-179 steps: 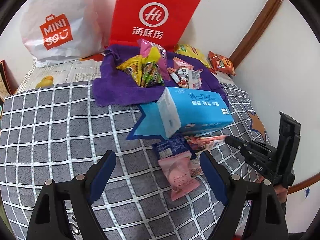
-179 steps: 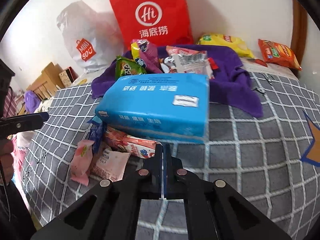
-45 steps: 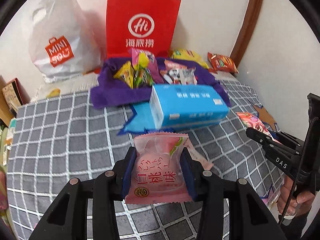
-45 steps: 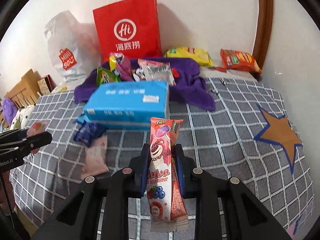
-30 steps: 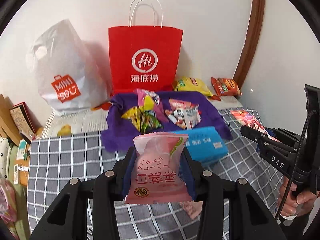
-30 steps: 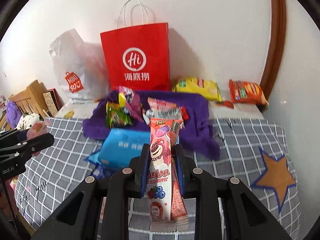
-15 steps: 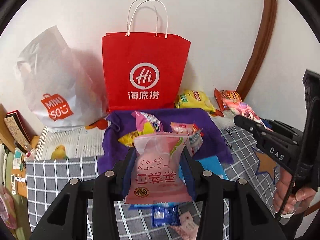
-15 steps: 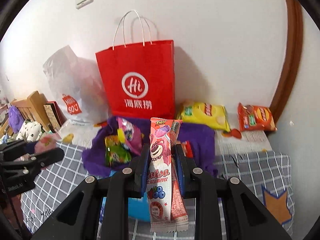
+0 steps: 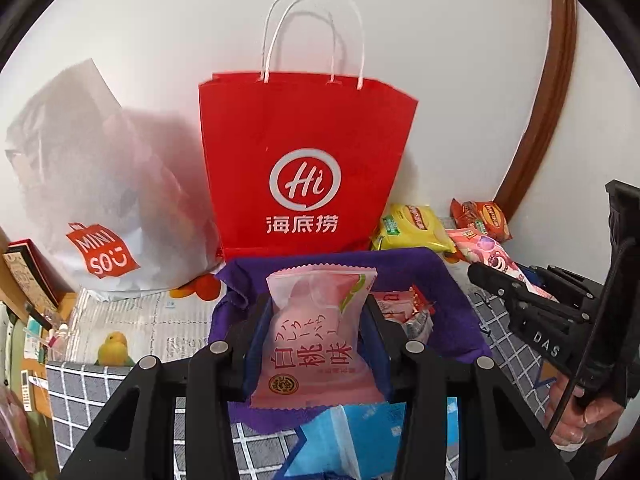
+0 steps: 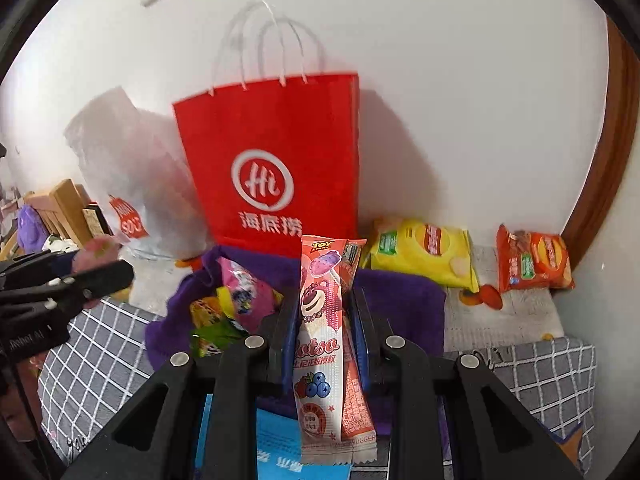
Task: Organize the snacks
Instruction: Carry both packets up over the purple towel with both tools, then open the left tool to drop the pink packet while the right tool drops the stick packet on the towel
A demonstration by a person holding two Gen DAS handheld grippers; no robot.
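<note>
Your left gripper is clamped on a pink peach-flavoured snack packet, held upright between the blue pads. Your right gripper is clamped on a long pink Lotso snack stick, also upright. Both snacks hang in the air over the near edge of the purple cloth, which lies on the checked bedcover in front of the red paper bag.

This looks like the carrying step: both snacks are lifted and pointed toward the cloth and the bag. Next you would likely need to bring each one over its resting place, cloth or bag, then let go; which is meant cannot be told.

The left view alone shows your hand on the right tool and a blue tissue pack below. The right view alone shows the green and pink packets piled on the cloth and both chip bags clearly.
</note>
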